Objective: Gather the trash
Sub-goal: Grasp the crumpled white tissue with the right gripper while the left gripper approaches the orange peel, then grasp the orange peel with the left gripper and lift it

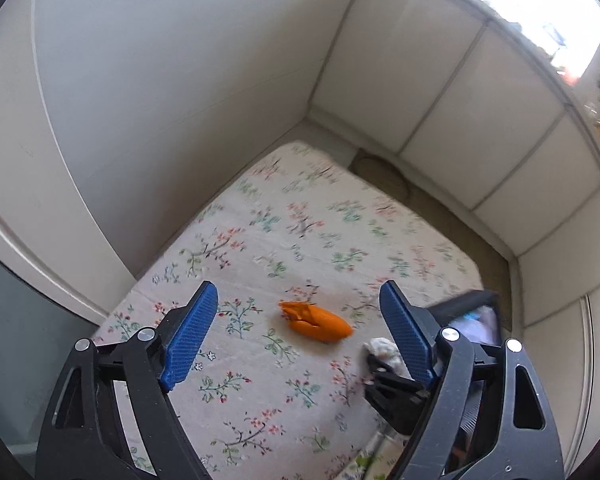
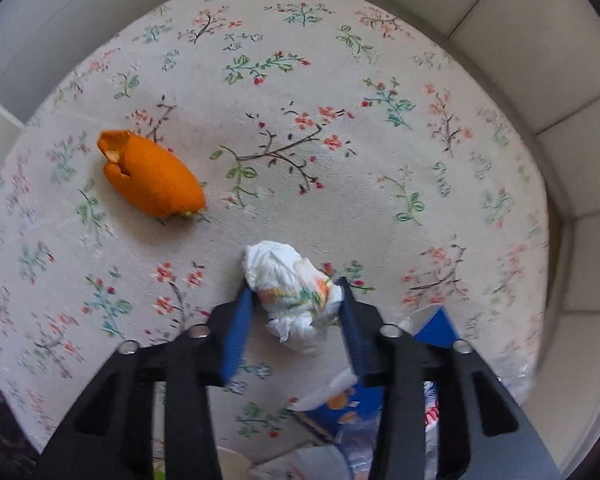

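Crumpled napkin [image 2: 294, 294] sits between right gripper [image 2: 296, 304] jaws, pads clamped on its sides – table cloth [image 2: 340, 80] beneath

Orange peel [image 1: 316, 320] lies ahead of left gripper [image 1: 300, 336], centred between wide-apart empty jaws, untouched

To do well – squeeze wad mid-body, lift straight up, don't snag cloth; bin appears just behind right jaws

Place: a home, looks like a sunroom or balcony corner.
Cloth: a floral tablecloth [image 1: 300, 224] covers the table.
Walls: pale panelled walls [image 1: 432, 92] from ten to three o'clock.
Window: bright daylight at one o'clock.
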The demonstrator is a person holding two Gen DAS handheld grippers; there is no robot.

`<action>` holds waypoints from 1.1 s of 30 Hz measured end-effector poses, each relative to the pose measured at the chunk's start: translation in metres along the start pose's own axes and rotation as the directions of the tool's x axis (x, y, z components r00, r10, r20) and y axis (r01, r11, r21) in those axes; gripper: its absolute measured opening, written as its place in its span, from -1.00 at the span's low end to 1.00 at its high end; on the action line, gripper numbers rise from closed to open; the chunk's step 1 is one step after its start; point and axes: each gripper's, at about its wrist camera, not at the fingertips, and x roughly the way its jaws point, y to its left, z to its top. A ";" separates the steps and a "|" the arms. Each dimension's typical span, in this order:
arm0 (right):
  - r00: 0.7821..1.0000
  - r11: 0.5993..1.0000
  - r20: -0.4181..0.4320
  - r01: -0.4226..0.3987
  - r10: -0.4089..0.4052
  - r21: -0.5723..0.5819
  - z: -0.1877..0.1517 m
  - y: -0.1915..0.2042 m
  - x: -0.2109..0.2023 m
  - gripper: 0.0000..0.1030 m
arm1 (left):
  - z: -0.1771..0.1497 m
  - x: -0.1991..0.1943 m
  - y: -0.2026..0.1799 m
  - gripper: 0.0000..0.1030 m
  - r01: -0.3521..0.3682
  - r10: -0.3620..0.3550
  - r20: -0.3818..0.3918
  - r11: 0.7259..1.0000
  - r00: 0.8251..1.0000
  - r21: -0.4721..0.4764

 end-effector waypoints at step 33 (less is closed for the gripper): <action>0.964 0.964 0.264 -0.109 0.042 0.242 -0.065 -0.060 -0.091 -0.27 | -0.042 0.143 -0.036 -0.01 -0.118 0.140 -0.215 0.986 0.966 0.114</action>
